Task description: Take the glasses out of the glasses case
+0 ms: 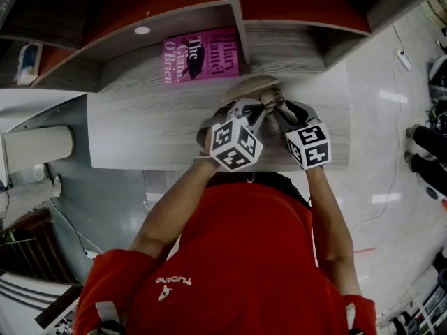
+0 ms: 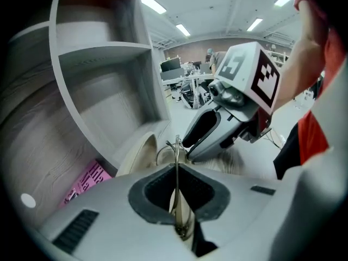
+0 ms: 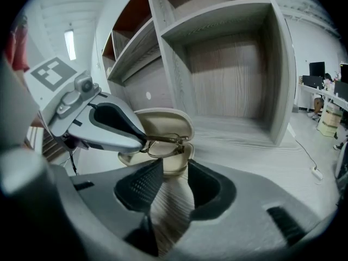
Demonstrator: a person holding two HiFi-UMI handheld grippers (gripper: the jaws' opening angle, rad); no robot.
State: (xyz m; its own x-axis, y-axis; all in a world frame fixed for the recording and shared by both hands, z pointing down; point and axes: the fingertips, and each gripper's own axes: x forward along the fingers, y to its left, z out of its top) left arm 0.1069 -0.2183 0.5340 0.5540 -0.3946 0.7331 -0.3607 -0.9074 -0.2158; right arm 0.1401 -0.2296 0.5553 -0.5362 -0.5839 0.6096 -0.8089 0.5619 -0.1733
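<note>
One pair of thin, gold-toned wire-rimmed glasses (image 3: 163, 144) hangs at the mouth of the open beige clamshell glasses case (image 3: 163, 118), centre-left in the right gripper view. The case sits on the pale grey wood-grain desk (image 3: 244, 140). Whether the lower rims touch the case's tray I cannot tell.

The left gripper (image 2: 176, 200) is clenched on the frame, its jaws closed on a single thin wire. The right gripper (image 3: 169, 186) is released, with nothing between its parted jaws and the case just beyond them.

The pinch is narrow, so the glasses could pivot or slip out if the lift is jerky. A rim catching the case's edge could drag the case along, since nothing holds it down. The two grippers are also crowded together and could knock each other.

The right gripper view alone shows the glasses side-on against the case. The left gripper view shows them edge-on, running into the pads, which confirms the grip. The head view hides that contact behind the marker cubes, but only it shows the whole layout, with the pink paperback book (image 1: 201, 54) lying at upper centre, near the case.
</note>
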